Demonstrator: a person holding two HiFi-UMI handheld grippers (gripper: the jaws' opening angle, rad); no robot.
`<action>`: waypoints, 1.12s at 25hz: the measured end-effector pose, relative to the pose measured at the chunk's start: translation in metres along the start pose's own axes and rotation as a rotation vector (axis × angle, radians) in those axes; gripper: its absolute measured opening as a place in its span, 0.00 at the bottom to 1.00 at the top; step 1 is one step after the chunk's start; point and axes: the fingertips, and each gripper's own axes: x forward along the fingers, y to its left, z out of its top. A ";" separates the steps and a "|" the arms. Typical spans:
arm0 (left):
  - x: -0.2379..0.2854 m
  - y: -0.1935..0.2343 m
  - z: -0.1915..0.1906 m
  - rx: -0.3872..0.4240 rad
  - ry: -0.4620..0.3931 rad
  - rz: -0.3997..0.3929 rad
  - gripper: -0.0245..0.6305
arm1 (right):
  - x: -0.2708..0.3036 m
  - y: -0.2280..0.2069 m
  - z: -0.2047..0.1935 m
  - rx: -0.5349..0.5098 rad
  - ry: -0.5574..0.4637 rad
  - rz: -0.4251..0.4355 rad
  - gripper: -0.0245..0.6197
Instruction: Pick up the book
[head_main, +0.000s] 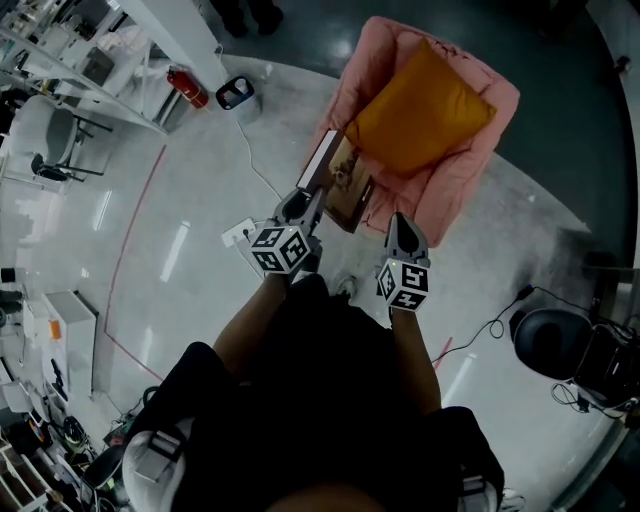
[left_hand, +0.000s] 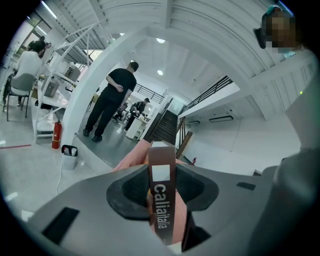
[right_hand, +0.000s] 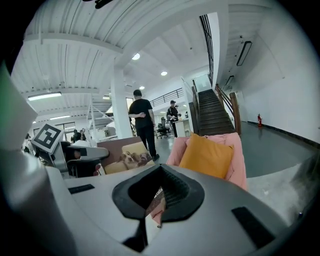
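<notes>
Pale glossy floor spreads under the person, with a red fire extinguisher standing at the far left by a white rack. Right of it, the left gripper is clamped on the lower end of the book. Its own view shows the brown spine with white lettering upright between the jaws, both pads pressing on it. The book is up in the air, its dog-picture cover facing the right gripper, just off the near-left corner of the pink armchair. The right gripper's jaws are closed on a brown printed edge of the book. An orange cushion leans in the armchair's seat. A dark office chair stands at the far right.
</notes>
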 end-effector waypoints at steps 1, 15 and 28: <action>-0.002 -0.001 0.003 -0.001 -0.004 -0.004 0.27 | -0.002 0.002 0.003 -0.004 -0.001 -0.002 0.04; -0.028 0.008 0.046 0.046 -0.019 -0.092 0.27 | 0.002 0.055 0.017 -0.013 -0.019 -0.042 0.04; -0.063 0.002 0.075 0.201 -0.047 -0.103 0.27 | -0.011 0.102 0.051 -0.017 -0.063 -0.033 0.04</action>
